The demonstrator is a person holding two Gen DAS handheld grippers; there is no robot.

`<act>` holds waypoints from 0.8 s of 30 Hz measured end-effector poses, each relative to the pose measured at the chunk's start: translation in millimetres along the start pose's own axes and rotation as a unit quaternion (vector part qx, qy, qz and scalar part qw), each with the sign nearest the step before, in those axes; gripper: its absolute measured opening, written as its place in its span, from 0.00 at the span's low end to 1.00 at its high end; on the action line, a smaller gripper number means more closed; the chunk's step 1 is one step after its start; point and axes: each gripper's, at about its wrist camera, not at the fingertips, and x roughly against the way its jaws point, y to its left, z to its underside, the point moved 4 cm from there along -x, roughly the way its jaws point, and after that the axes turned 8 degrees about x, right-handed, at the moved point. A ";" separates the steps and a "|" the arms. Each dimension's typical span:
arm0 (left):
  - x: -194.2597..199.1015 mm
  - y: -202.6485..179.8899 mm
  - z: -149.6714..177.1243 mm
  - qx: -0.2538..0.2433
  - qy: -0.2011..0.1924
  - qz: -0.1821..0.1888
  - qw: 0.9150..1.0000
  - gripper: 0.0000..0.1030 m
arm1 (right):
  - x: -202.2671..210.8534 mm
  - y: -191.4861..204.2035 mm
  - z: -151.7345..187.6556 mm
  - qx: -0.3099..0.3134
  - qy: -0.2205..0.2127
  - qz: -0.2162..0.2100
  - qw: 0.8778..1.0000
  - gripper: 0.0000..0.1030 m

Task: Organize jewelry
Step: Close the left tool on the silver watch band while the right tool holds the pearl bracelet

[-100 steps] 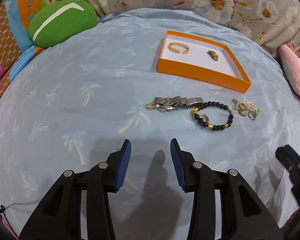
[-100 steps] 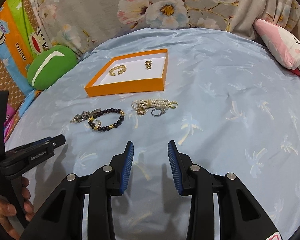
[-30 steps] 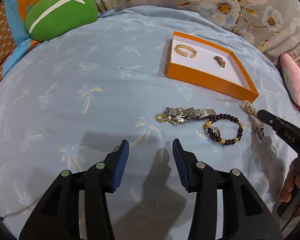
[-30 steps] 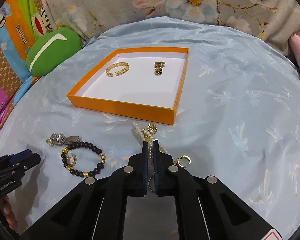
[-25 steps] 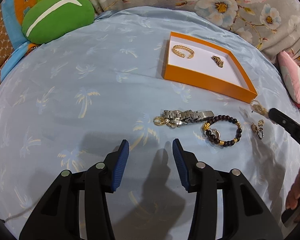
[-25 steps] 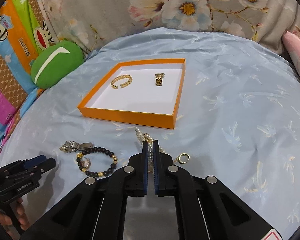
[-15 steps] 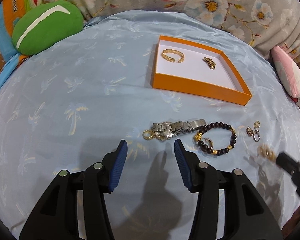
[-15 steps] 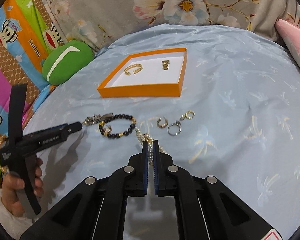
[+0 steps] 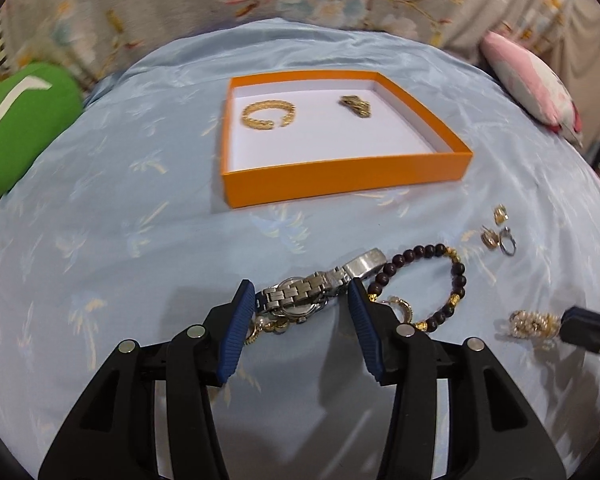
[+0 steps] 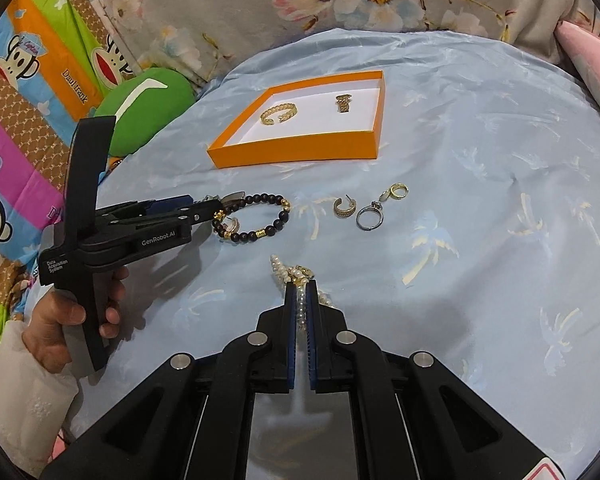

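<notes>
**Sorting the jewelry: two pieces boxed, most of it out on the sheet**

Sitting inside the orange box (image 9: 340, 184) are only two pieces: a gold open bangle (image 9: 268, 115) toward its left side and a small gold watch-like piece (image 9: 355, 105) to the right of it. Neither touches the other, and the rest of the white floor is bare. By my judgement the task is in its early part.

Everything else lies outside the box on the blue palm-print sheet (image 10: 480, 208). The left gripper (image 9: 301, 312) has its jaws spread wide, one on each side of the silver watch (image 9: 316, 288); they straddle the metal band without clamping it. Just right of the watch lies the dark beaded bracelet (image 9: 456, 276), with a gold hoop earring (image 9: 400, 306) inside its loop. A gold clip (image 10: 396, 191), a gold half-hoop earring (image 10: 343, 207) and a silver ring (image 10: 368, 216) lie close together between the bracelet and the box's near right corner.

The right gripper (image 10: 300, 304) is clamped on the pearl strand (image 10: 296, 276), whose pearls and gold charm bunch at the tips. Whether the strand is off the sheet I cannot tell.

Left to do, as I judge it: carry the pearls to the box, close on the watch and move it, then the bracelet, the hoop, and the three small pieces.
</notes>
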 end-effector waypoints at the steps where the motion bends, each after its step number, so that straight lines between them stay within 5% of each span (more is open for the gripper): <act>1: -1.6 -0.4 -0.7 -0.012 0.001 0.007 1.000 0.46 | -0.8 -0.2 0.0 -0.001 0.001 0.001 1.000 0.04; 11: 9.7 -4.8 10.9 -0.034 0.009 0.050 0.998 0.26 | -6.0 -0.7 -1.8 -0.009 0.004 0.000 1.000 0.04; 24: 2.6 -13.0 6.4 -0.027 0.012 0.029 0.999 0.33 | -6.1 -0.9 -3.2 -0.010 0.005 -0.001 1.000 0.04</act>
